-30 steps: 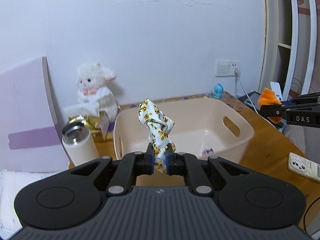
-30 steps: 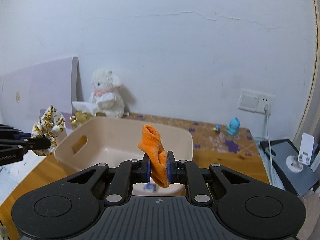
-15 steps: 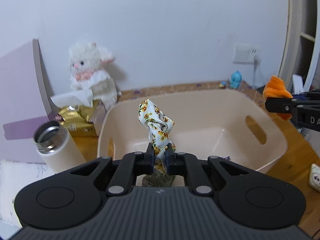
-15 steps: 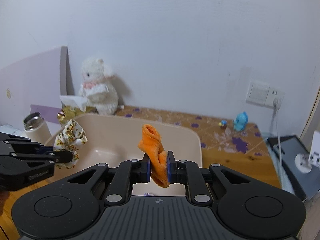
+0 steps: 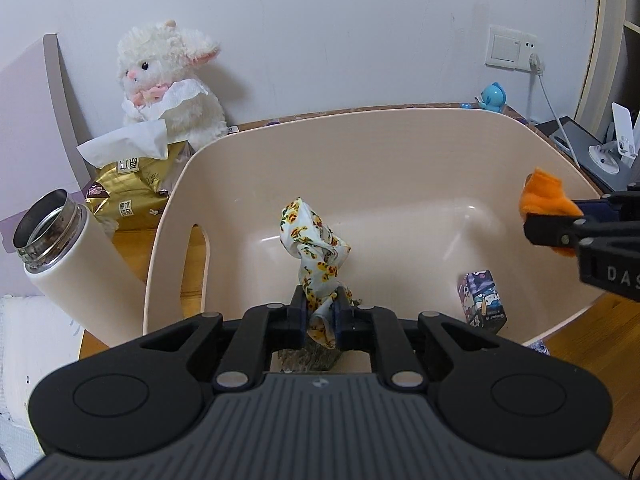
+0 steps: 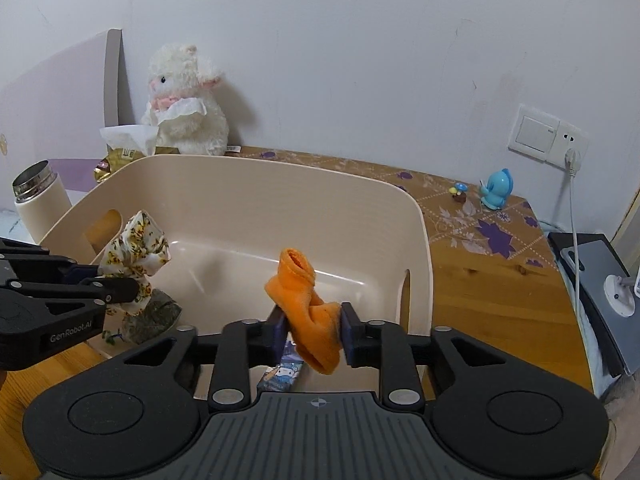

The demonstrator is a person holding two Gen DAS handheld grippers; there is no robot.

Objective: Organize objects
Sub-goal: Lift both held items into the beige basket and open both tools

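My left gripper (image 5: 321,314) is shut on a white floral cloth (image 5: 314,248) and holds it over the near left part of the beige basket (image 5: 400,120). My right gripper (image 6: 313,327) has its jaws parted a little around an orange sock (image 6: 304,300), which hangs between them over the basket's near right part (image 6: 280,176). A small printed box (image 5: 482,300) and a grey-green pouch (image 6: 150,314) lie on the basket floor. The floral cloth (image 6: 136,252) and the left gripper (image 6: 112,280) also show in the right wrist view.
A white plush lamb (image 5: 168,80), a gold tissue pack (image 5: 128,192) and an open white flask (image 5: 68,256) stand left of the basket. A blue figurine (image 6: 496,190), a wall socket with cable (image 6: 572,160) and a tablet (image 6: 592,280) are to the right.
Both grippers have moved forward and down over the basket with their cloths. The right gripper's jaws have spread apart a little; the sock still hangs between them.
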